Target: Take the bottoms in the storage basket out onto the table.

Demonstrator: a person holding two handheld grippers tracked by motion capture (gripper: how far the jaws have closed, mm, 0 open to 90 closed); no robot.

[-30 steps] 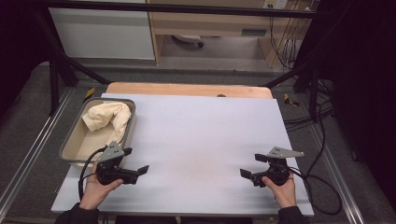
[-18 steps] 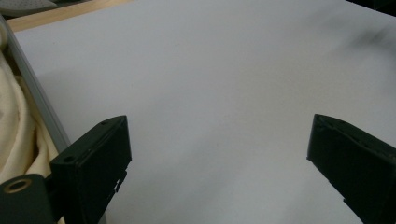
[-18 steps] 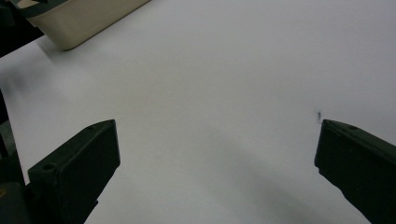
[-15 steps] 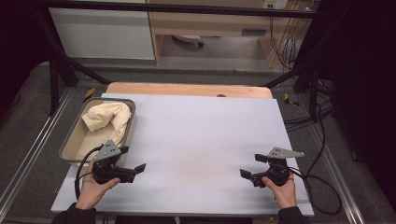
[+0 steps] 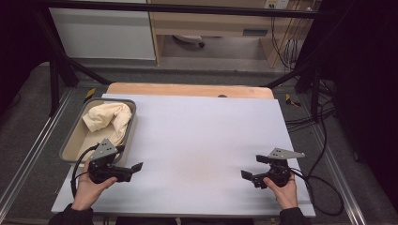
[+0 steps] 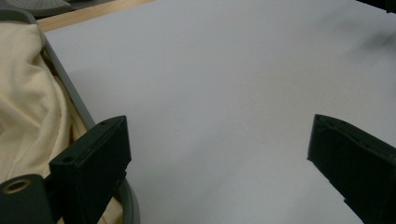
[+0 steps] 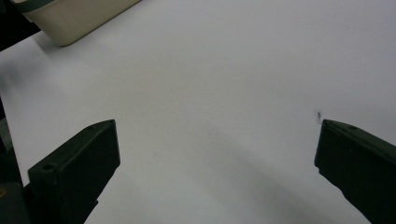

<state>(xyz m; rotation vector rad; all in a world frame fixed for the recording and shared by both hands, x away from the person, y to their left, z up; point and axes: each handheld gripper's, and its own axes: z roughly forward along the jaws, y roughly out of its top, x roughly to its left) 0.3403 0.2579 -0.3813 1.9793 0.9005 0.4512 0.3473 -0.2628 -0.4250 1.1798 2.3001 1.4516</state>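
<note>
Cream cloth [image 5: 109, 118] bunched in grey bin [image 5: 70, 140], far-left on table [image 5: 202, 136]. Left gripper [image 5: 133, 169] just beside bin's near end, jaws spread, empty. Right gripper [image 5: 248, 176] near-right, jaws spread, empty.

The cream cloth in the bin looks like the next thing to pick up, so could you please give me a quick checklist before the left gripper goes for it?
1. Left gripper open: ok, jaws wide apart.
2. Left gripper empty: ok.
3. Cream cloth reachable: ok, heaped in the bin, uncovered.
4. Left gripper near bin: ok, at its near corner.
5. Right gripper out of the way: ok, open, far across the white table.
6. Cloth snagged on the bin: cannot tell.
</note>
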